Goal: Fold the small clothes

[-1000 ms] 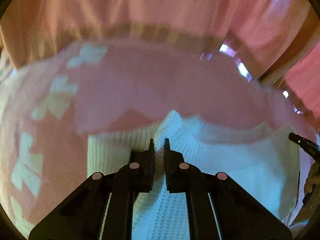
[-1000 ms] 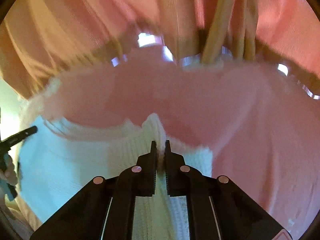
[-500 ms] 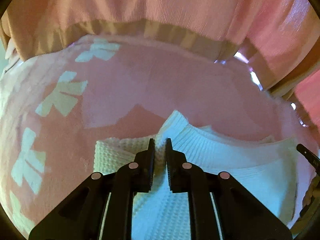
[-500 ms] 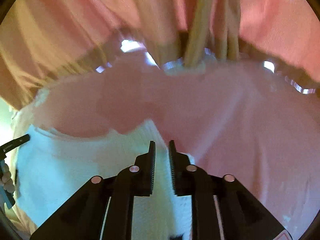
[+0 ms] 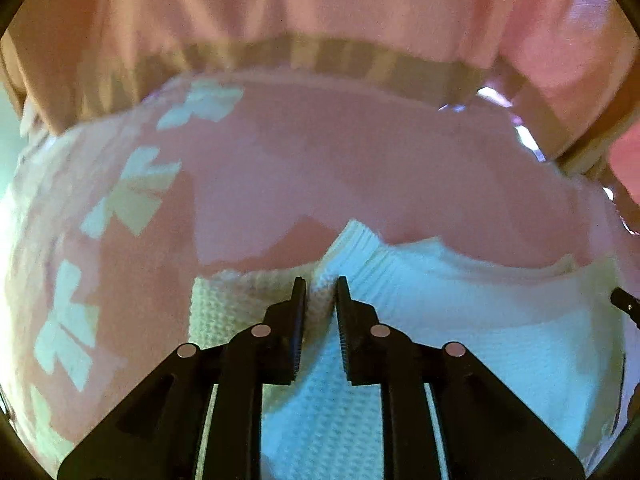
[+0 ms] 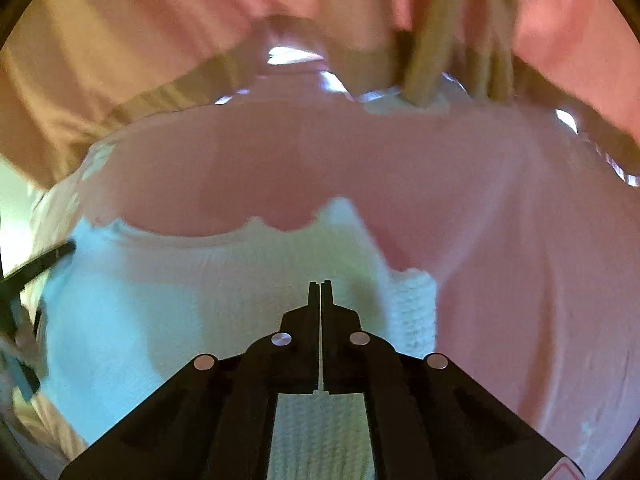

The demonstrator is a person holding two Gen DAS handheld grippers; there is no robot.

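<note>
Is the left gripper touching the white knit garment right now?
Touching. The left wrist view shows the left gripper with a ridge of the white knit garment pinched between its narrowly parted jaws.

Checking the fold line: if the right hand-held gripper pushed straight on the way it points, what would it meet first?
Probably the white knit garment just past the shut right hand-held gripper, then the pink cloth beyond; depth is unclear.

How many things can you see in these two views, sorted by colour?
White: 1, the white knit garment
Pink: 2, the pink cloth with pale bows and the person's pink top
Black: 2, the left gripper and the right gripper
Total: 5
</note>
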